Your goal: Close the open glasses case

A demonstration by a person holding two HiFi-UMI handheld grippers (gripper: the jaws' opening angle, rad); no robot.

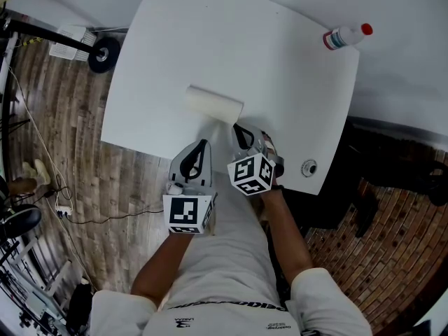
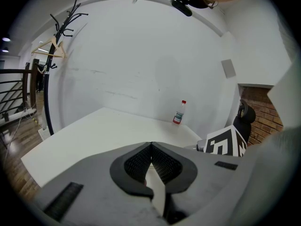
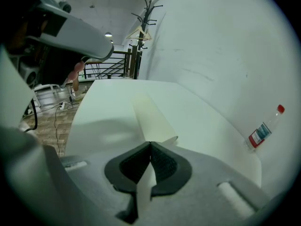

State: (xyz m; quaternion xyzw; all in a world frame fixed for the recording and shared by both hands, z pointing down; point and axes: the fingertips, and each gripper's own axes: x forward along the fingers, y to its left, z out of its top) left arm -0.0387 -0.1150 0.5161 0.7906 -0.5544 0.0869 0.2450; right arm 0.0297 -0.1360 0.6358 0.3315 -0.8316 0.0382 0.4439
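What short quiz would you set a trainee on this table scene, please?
1. Fill in: the left gripper and the right gripper both have their jaws ____.
2. True or false: the bottle has a blue cap.
3. Where does the glasses case lie? A) on the floor; B) on the table, ahead of both grippers; C) between one gripper's jaws.
Key: 1 shut; 2 false, the cap is red; 3 B.

Cream rounded glasses case point(image 1: 213, 104); plain white tabletop point(image 1: 280, 96); clear plastic bottle point(image 1: 344, 36), red cap; brown wood-plank floor point(image 1: 70, 152).
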